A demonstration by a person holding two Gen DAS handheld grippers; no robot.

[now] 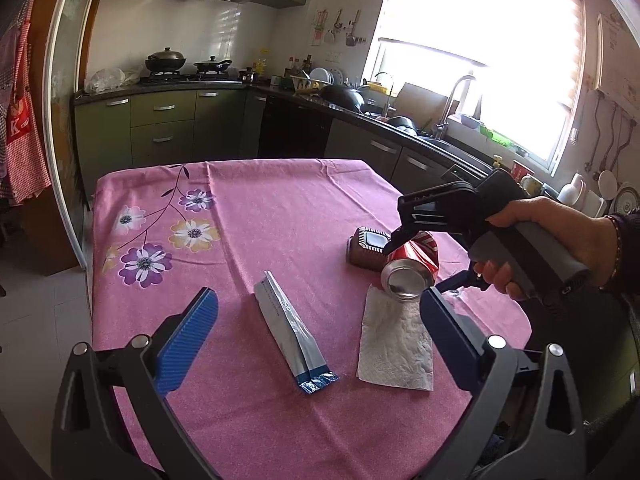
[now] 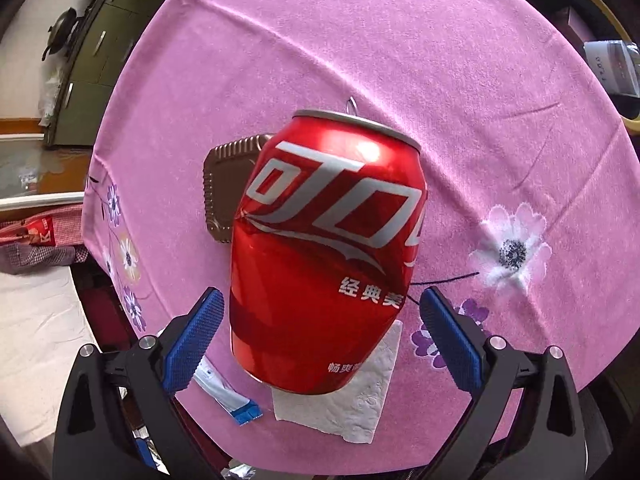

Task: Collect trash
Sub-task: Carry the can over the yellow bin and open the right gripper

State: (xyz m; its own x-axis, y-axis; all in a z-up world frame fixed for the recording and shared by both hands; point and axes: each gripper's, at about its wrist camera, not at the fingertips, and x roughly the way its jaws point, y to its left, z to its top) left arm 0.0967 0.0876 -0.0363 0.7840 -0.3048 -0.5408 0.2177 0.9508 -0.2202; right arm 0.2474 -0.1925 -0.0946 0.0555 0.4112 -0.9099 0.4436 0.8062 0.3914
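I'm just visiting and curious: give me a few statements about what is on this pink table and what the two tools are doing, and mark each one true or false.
1. The red can sits between the right tool's blue fingers. True.
2. The can is smooth and undented. False: its side is creased and dented.
3. The left tool holds the silver-blue wrapper. False: the tool is open and empty, and the wrapper lies on the tablecloth.
4. A white paper napkin lies flat on the cloth, beside the wrapper. True.
5. A brown ridged box rests on the table behind the can. True.
6. The tablecloth is plain blue. False: it is pink with printed flowers.
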